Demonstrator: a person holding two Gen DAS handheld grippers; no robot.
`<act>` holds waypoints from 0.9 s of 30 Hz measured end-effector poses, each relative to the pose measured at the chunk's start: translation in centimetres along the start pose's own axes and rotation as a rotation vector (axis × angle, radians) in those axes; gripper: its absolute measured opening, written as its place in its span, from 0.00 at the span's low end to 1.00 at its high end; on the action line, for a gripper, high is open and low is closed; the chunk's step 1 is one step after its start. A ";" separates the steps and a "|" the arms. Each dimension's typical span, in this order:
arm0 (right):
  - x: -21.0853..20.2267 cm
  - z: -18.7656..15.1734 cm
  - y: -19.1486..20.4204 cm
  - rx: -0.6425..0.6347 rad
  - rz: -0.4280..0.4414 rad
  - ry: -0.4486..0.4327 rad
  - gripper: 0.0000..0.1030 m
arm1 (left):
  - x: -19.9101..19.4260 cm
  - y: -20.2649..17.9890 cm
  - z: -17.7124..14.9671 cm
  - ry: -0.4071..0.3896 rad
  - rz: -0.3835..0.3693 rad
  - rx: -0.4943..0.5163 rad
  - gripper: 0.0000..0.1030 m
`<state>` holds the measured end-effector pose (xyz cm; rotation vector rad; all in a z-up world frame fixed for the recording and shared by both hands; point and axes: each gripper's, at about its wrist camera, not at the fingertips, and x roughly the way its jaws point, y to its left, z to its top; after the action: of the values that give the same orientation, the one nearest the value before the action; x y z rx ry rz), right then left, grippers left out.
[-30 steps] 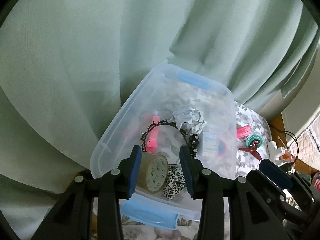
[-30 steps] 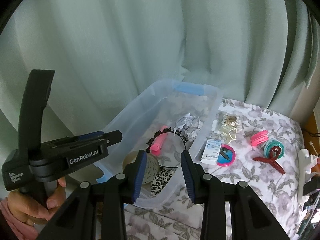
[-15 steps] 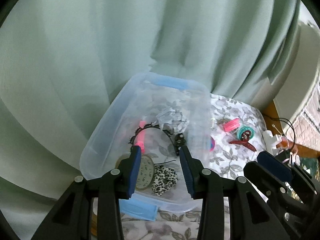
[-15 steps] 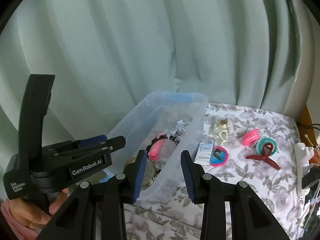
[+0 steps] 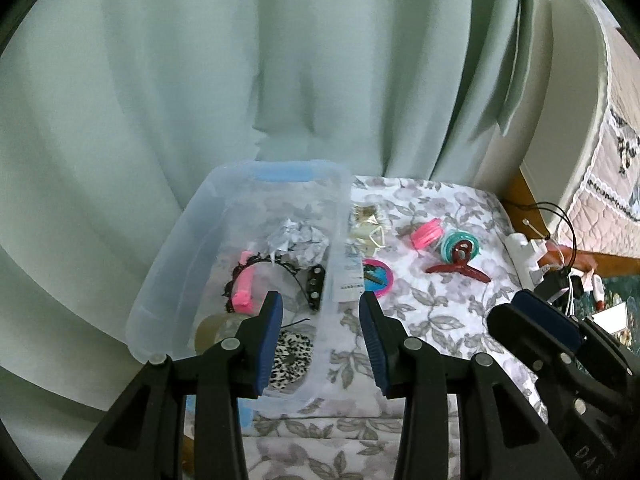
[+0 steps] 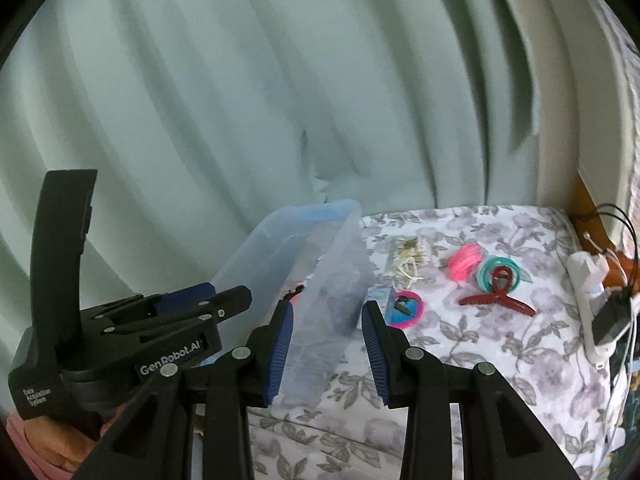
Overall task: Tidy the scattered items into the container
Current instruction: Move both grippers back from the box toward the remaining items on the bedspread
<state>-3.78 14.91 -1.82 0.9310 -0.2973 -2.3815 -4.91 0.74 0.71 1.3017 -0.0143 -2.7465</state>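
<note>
A clear plastic container [image 5: 188,216] [image 6: 344,240] with blue handles stands at the left on the floral cloth. Inside lie a crumpled paper ball [image 5: 296,240], a black headband with pink clip [image 5: 244,284], a tape roll [image 5: 216,326] and a leopard scrunchie [image 5: 290,354]. To its right on the cloth lie a pink round comb case [image 5: 378,276] [image 6: 406,308], a dark red claw clip [image 5: 460,266] [image 6: 498,296], pink and teal hair ties [image 5: 430,234] [image 6: 466,260], and a packet of swabs [image 5: 366,224] [image 6: 410,256]. My left gripper [image 5: 320,336] is open and empty above the container's right wall. My right gripper [image 6: 326,344] is open and empty.
A pale green curtain [image 5: 280,80] hangs close behind the table. A white charger and cables [image 6: 588,280] lie at the table's right edge, by a wooden frame [image 5: 532,200]. The left gripper's body [image 6: 120,320] sits at the left in the right wrist view.
Both grippers have pulled back and swung right, away from over the container's inside. More of the cloth and the loose items at the right is in view. Both stay open.
</note>
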 end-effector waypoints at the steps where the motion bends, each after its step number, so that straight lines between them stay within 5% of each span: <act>1: -0.2 -0.1 -0.6 0.013 -0.004 -0.004 0.38 | 0.2 -0.5 0.0 0.006 0.001 0.006 0.39; 15: -4.2 -0.5 -12.0 0.262 -0.116 -0.080 0.39 | 3.0 -8.8 -0.4 0.076 -0.047 0.165 0.39; 27: -2.3 -2.1 -15.4 0.328 -0.141 -0.013 0.41 | 7.1 -10.0 -1.5 0.134 -0.089 0.178 0.39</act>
<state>-7.44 28.88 -8.08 1.1152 -0.6635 -2.5132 -9.07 10.03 -6.25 1.5658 -0.1987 -2.7783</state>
